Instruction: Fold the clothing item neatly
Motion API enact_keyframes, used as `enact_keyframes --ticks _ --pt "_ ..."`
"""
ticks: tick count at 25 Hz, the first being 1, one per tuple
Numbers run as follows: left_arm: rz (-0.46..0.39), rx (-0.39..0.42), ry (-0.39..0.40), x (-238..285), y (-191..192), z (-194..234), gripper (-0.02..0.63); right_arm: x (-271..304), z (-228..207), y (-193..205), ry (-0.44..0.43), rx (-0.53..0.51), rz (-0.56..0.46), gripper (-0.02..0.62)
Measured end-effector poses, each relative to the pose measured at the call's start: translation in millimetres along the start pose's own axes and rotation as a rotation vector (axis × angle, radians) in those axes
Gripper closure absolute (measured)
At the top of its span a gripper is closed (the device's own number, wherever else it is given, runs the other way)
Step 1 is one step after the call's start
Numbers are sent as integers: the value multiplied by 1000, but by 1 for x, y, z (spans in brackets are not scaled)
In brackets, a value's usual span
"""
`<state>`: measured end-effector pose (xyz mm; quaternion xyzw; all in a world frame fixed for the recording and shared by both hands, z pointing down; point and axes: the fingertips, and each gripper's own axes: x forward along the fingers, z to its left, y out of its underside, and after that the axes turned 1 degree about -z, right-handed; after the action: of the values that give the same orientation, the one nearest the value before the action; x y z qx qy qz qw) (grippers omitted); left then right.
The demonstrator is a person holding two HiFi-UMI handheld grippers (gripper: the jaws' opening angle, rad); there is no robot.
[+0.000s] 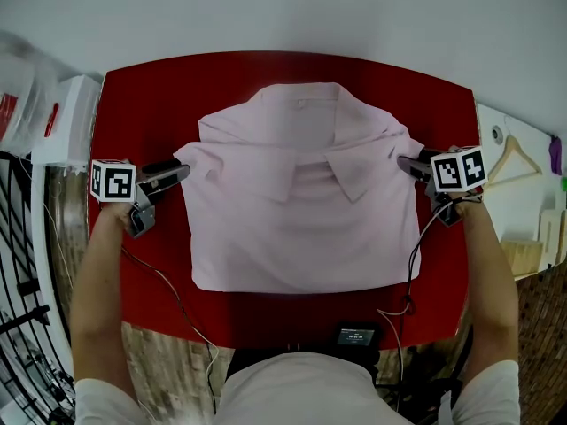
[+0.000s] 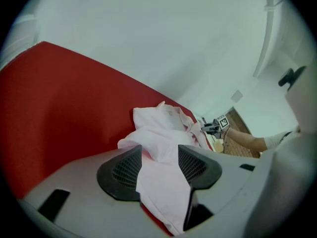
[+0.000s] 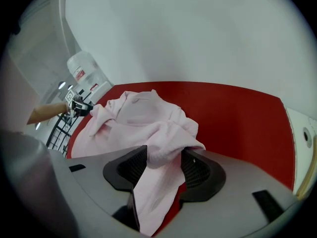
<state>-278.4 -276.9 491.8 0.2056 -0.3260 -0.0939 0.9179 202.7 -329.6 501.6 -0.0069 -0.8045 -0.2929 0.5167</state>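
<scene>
The left gripper (image 1: 182, 171) sits at the left edge of the pink shirt (image 1: 301, 211). In the left gripper view its jaws stand wide apart. A soft fold of the shirt's side lies loosely in the gap, and the dark, grid-textured pads (image 2: 121, 172) do not press on it. Its white marker cube (image 1: 112, 181) sits above the person's left hand.

The shirt lies in the middle of the red table (image 1: 142, 113), with its collar toward the far edge. Both sides are folded inward over the front, the cloth is thin and lightly rumpled, and the lower hem is smooth and straight. The tabletop is matte with rounded corners.

The right gripper (image 1: 403, 162) is at the shirt's right edge. Its jaws are also spread, and a bunched pink fold drapes slack between them. The right marker cube (image 1: 459, 169) sits by the person's right hand.
</scene>
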Motion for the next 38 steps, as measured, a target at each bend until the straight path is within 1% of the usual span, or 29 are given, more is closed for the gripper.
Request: enact_keyframes --ticks 4,6,11,13,16,19,21,23,27,30,33,36,37,38 --pt "6 83 -59 -10 9 0 396 -9 -7 6 36 -4 -3 402" --pt "10 137 -86 -15 13 -3 396 -13 -12 9 55 1 0 402" --pt "58 325 -149 -13 30 -18 397 -22 -22 17 110 -12 15 402" --pt "58 414 -170 -10 33 -28 397 -25 -24 18 138 -37 15 402" --pt "34 563 -191 -3 32 -47 397 -32 -20 17 185 -110 4 402" --pt "22 732 -218 7 30 -69 397 -37 -1 13 209 -228 -28 402" --pt "31 824 -225 16 32 -82 397 -37 20 10 201 -305 -55 402" --pt "58 889 -210 28 38 -94 397 -33 44 10 175 -365 -76 402" --pt "124 972 -191 57 53 -112 397 -11 97 20 90 -452 -85 403" --pt "178 1003 -200 82 61 -115 397 18 126 36 48 -517 -41 403" --pt "234 1042 -205 105 67 -115 397 43 133 52 56 -569 26 403" --pt "282 1060 -221 121 69 -110 403 57 134 59 74 -610 77 408" --pt "296 1066 -230 125 69 -107 421 58 134 59 78 -618 89 424" --pt "310 1073 -241 127 68 -104 454 58 134 57 83 -624 93 473"
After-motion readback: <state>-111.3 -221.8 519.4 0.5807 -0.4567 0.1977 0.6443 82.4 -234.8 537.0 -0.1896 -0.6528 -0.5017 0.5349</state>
